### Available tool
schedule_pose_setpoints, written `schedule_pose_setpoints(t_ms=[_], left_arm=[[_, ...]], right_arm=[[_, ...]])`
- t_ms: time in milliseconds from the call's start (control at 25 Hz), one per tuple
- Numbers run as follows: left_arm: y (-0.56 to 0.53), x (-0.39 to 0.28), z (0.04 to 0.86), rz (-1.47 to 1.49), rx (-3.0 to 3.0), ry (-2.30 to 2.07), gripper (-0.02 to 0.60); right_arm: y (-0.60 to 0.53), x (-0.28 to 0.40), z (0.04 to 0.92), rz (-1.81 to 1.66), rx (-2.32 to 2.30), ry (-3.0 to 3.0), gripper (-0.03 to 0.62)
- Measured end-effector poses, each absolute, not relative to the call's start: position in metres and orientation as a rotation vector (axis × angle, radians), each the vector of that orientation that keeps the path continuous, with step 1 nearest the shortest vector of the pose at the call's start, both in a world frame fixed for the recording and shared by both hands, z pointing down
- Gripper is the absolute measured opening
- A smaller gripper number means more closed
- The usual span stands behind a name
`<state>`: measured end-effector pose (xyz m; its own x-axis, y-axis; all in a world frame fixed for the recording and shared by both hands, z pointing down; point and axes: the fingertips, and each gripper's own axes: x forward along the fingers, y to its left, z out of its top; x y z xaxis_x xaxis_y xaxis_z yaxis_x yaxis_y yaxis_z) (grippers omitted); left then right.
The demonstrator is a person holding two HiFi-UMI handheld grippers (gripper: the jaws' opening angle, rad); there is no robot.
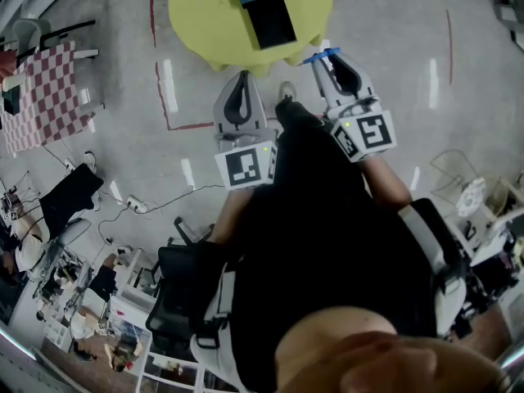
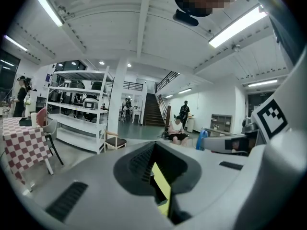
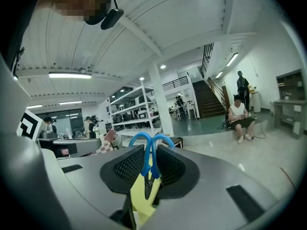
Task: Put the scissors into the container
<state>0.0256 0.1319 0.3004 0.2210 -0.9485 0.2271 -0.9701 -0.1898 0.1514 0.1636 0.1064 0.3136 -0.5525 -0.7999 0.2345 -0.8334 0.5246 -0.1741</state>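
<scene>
The scissors [image 1: 320,56] have blue handles [image 3: 150,152]. My right gripper [image 1: 327,58] is shut on them, handles sticking out past the jaw tips in the right gripper view, blades down between the jaws. The container [image 1: 264,5] is a teal and black box on the round yellow table [image 1: 205,15], just ahead of both grippers. My left gripper [image 1: 243,76] hangs over the floor at the table's near edge, jaws together with nothing in them; a yellow strip of table shows through its narrow slit [image 2: 160,186]. Both grippers are tilted up toward the room.
A checkered tablecloth [image 1: 45,92] and chairs stand at the left. Cables and a power strip [image 1: 135,205] lie on the floor, with red tape lines [image 1: 164,97]. White shelves [image 2: 79,109], a staircase [image 3: 211,97] and a seated person [image 3: 238,116] are far off.
</scene>
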Motion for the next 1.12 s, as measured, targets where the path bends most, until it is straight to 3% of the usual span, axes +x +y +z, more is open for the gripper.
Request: schedule_pose_setpoints(t_ms=[1120], left_arm=[[0.044,0.015,0.312,0.136,2.237,-1.821,-0.002]], right_arm=[[0.019,0.144,0.349,0.447,1.359,-2.587,0.078]])
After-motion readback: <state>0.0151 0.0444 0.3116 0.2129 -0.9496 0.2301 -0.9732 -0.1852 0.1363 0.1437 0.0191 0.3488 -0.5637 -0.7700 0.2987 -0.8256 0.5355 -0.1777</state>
